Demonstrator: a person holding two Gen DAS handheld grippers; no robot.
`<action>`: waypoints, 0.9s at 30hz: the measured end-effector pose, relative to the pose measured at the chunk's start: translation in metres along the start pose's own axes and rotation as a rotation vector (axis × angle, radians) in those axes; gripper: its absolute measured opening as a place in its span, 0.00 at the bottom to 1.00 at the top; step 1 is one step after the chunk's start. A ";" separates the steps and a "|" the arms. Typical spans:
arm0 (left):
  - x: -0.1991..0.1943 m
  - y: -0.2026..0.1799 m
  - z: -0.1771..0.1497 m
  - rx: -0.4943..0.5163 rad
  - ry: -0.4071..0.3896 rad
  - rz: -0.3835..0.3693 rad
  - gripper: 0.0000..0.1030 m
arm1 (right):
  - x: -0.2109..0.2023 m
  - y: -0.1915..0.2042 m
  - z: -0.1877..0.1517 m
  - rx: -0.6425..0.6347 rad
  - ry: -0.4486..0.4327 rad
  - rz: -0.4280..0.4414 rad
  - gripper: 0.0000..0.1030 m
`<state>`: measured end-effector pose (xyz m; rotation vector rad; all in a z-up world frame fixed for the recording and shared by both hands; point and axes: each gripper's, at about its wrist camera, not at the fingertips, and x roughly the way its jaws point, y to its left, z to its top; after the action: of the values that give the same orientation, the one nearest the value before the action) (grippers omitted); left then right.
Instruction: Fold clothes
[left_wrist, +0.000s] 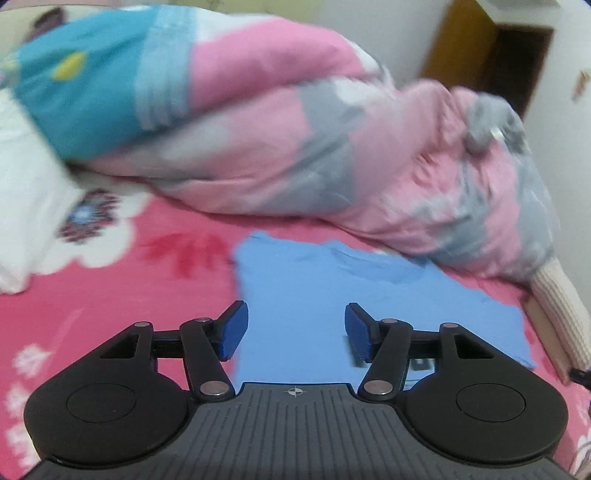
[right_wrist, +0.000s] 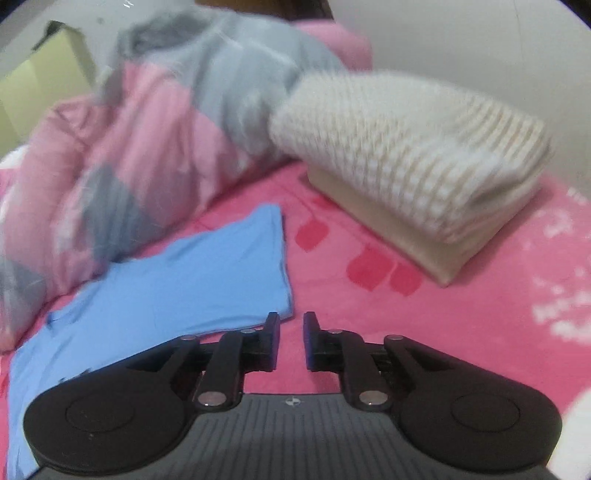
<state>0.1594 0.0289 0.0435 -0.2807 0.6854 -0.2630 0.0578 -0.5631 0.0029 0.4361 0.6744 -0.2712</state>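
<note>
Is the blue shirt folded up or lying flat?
Lying flat. The blue shirt is spread smooth on the pink bed, with no thick stacked layers. Whether it is partly folded, I cannot tell.

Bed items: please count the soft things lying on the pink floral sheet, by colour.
Blue: 1, flat blue cotton garment
Pink and grey: 1, bunched patchwork quilt
Cream: 1, folded cream ribbed knit
White: 1, white pillow
Total: 4
</note>
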 end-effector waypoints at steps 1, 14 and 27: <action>-0.012 0.011 0.000 -0.012 -0.016 0.012 0.57 | -0.016 0.005 0.002 -0.013 -0.009 0.013 0.15; -0.050 0.100 -0.019 -0.093 -0.125 0.054 0.57 | -0.165 0.162 0.040 -0.247 -0.084 0.450 0.21; 0.066 0.121 0.002 -0.239 -0.156 -0.010 0.48 | 0.003 0.428 -0.038 -0.624 0.150 0.540 0.23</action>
<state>0.2269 0.1199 -0.0344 -0.5276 0.5613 -0.1662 0.2014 -0.1712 0.1030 0.0256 0.7215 0.4812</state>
